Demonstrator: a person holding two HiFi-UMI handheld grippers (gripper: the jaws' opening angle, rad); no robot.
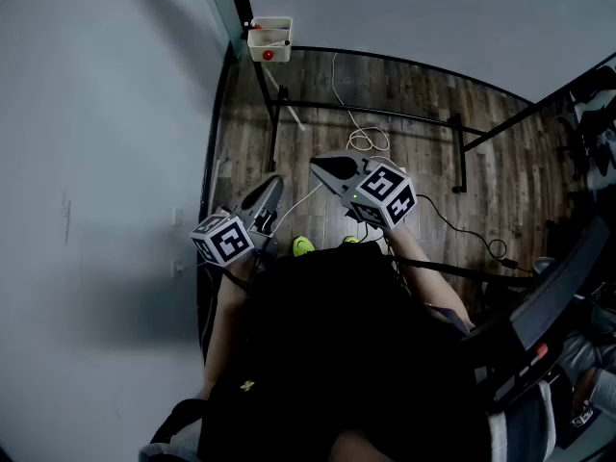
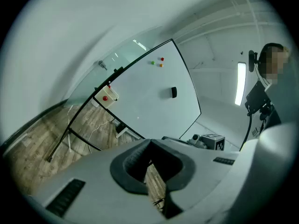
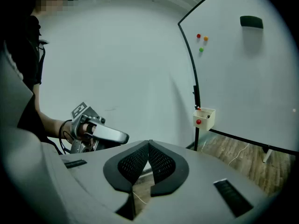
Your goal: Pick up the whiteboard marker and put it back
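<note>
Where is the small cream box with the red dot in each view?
Head view: the cream box sits near the top edge, left of centre.
Left gripper view: the box is left of centre, above the wooden floor.
Right gripper view: the box is right of centre, at mid-height.
Shared landmark: the whiteboard's black frame post, which runs right beside the box in all three views.

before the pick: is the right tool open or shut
Shut and empty: the right tool has its jaws touching at the tips, nothing between.
</note>
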